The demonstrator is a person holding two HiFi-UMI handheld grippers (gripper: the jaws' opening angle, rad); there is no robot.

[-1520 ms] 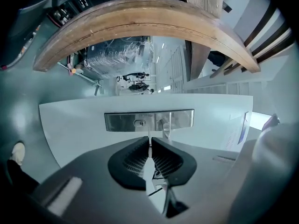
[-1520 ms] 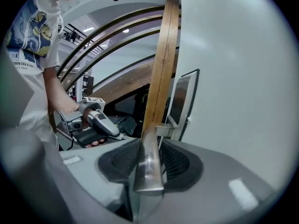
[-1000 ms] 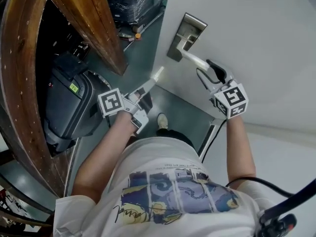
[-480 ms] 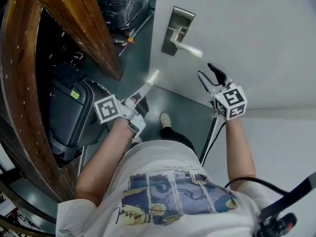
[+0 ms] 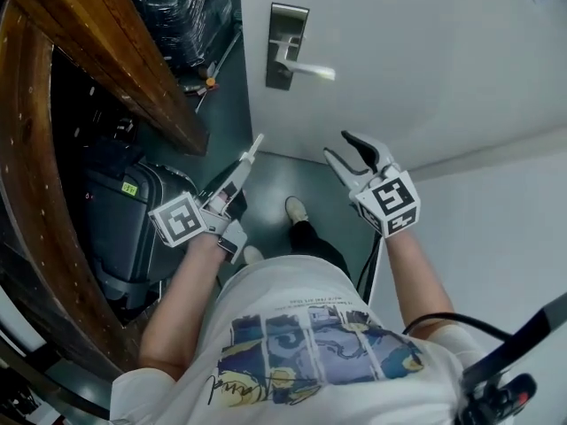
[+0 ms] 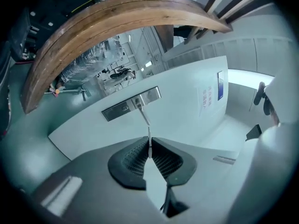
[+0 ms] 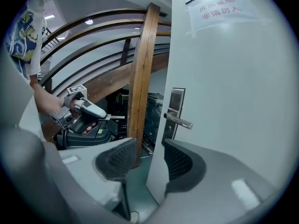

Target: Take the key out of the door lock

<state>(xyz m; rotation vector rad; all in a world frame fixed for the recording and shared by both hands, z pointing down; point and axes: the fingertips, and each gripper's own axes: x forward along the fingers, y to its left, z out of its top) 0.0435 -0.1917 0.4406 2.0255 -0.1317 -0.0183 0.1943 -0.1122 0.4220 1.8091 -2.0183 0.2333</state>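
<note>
1. Now my left hand-held gripper [image 6: 150,146] is clenched on the key [image 6: 149,134], which is clear of the door lock [image 6: 125,108].
2. Right hand-held gripper [image 7: 148,149] is released & empty, near the door [image 7: 233,101].
3. Extraction looks done; next I'd hold the grip & back away w/o dropping it.

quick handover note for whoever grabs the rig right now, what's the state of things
Left claw: shut on the key, a thin sliver pinched edge-on between the pads, held clear of the door.
Right claw: open and empty, held off the door, touching nothing.
Lock plate and handle: on the door ahead, with neither claw on them. Nothing shows sticking out of the lock.
Done: the key is out of the lock.
Left: probably just keep the grip on the key.
</note>
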